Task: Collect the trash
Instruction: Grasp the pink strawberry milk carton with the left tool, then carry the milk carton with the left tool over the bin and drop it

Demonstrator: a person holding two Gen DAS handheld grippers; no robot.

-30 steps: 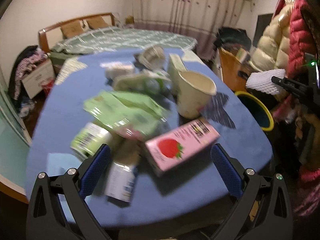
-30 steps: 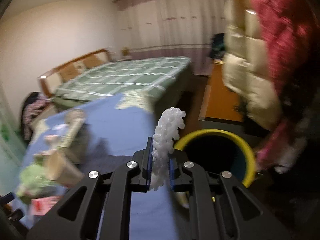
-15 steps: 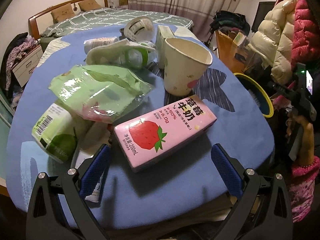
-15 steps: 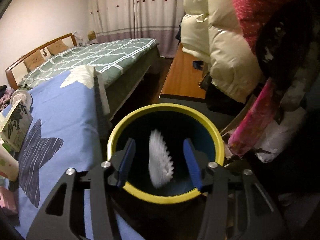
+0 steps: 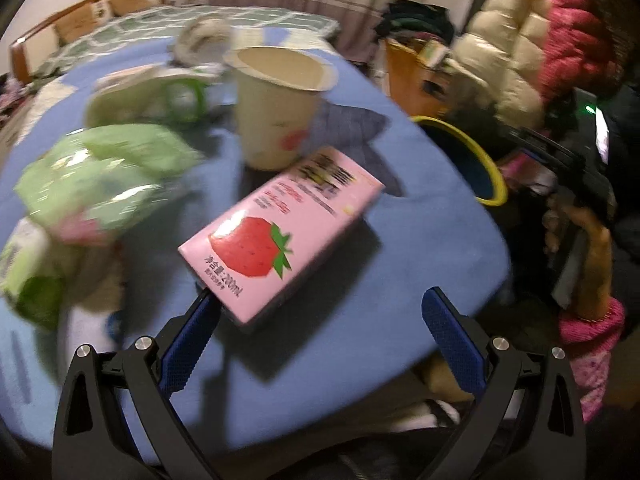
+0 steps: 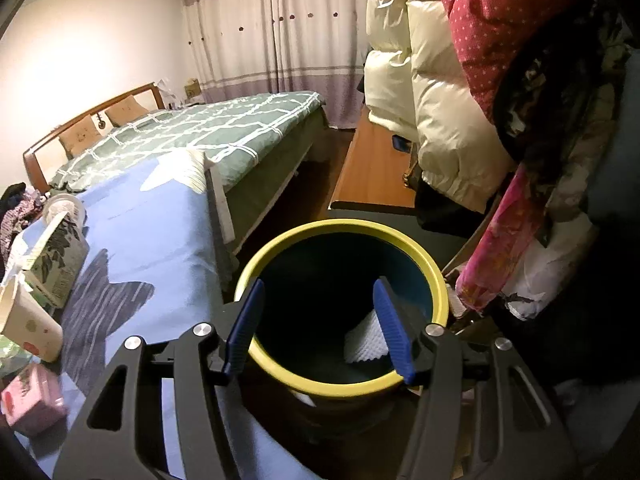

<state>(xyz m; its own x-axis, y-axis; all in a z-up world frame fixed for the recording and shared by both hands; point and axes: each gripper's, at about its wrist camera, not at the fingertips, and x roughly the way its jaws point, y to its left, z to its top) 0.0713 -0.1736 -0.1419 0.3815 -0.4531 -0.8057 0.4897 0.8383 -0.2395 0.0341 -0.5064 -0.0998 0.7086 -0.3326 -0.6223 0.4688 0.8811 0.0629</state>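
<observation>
A bedroom is seen: one bed (image 6: 208,136) with a green checked cover at 11 o'clock of the right wrist view, curtains behind it, padded coats (image 6: 448,120) hung at 1 o'clock. A table under a blue cloth (image 5: 360,320) carries the litter.

Counted on the cloth in the left wrist view: one pink strawberry milk carton (image 5: 280,240), one paper cup (image 5: 276,108), at least two green wrappers (image 5: 104,176), blurred, so the count is uncertain. One yellow-rimmed bin (image 6: 438,280) stands beside the table edge.

The left gripper (image 5: 320,312) is spread wide and grips nothing. The carton lies just ahead of it at 11 o'clock, its near corner close to the left finger (image 5: 188,344); contact cannot be judged through the blur.

The right gripper (image 6: 320,324) hangs over the bin mouth with its jaws opening and nothing between them. One white foam net (image 6: 364,344) lies inside the bin at 5 o'clock, partly hidden by the right finger.

A hand (image 5: 576,232) and a pink cuff are seen at 3 o'clock of the left wrist view, holding the other gripper's body. Items at the cloth's far edge are smeared and unidentifiable.
</observation>
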